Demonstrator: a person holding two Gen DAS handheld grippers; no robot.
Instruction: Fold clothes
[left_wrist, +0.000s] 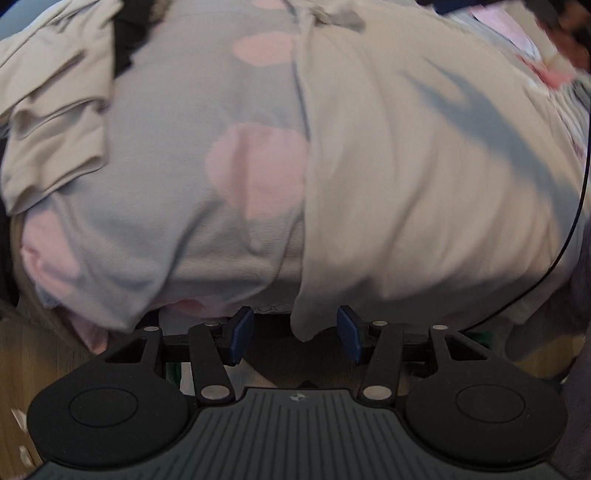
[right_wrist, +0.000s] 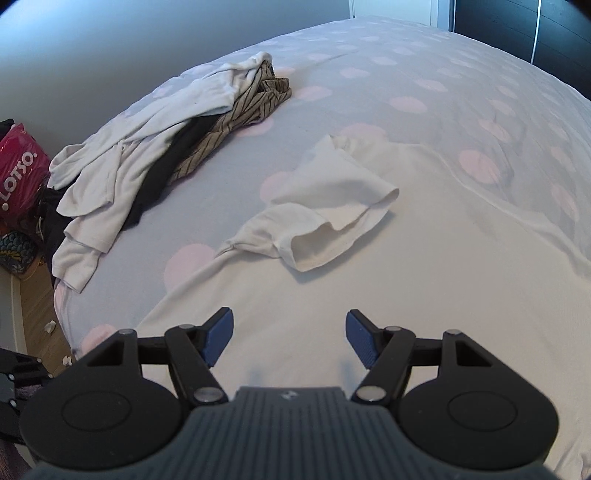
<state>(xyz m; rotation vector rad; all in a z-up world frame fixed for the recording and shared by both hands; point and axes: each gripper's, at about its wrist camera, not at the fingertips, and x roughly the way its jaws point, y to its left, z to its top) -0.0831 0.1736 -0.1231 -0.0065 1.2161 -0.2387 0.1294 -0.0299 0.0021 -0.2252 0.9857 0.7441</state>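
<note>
White shirt (right_wrist: 369, 258) lay spread flat on the bed (right_wrist: 406, 92), one sleeve (right_wrist: 325, 206) folded back over it. Its hem corner (left_wrist: 310, 325) hung over the bed edge. Left gripper (left_wrist: 295, 334) jaws spread, that corner between them, pads not touching it. Right gripper (right_wrist: 290, 338) jaws spread, empty, above the shirt. Clothes pile (right_wrist: 147, 147) lay beyond the shirt, near the bed's far left edge.

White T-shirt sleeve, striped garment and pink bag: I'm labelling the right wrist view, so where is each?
White T-shirt (right_wrist: 332, 218): right wrist view, on its folded-over sleeve.
Striped garment (right_wrist: 236, 118): right wrist view, mid-fabric in the pile.
Pink bag (right_wrist: 20, 166): right wrist view, on its printed face.
</note>
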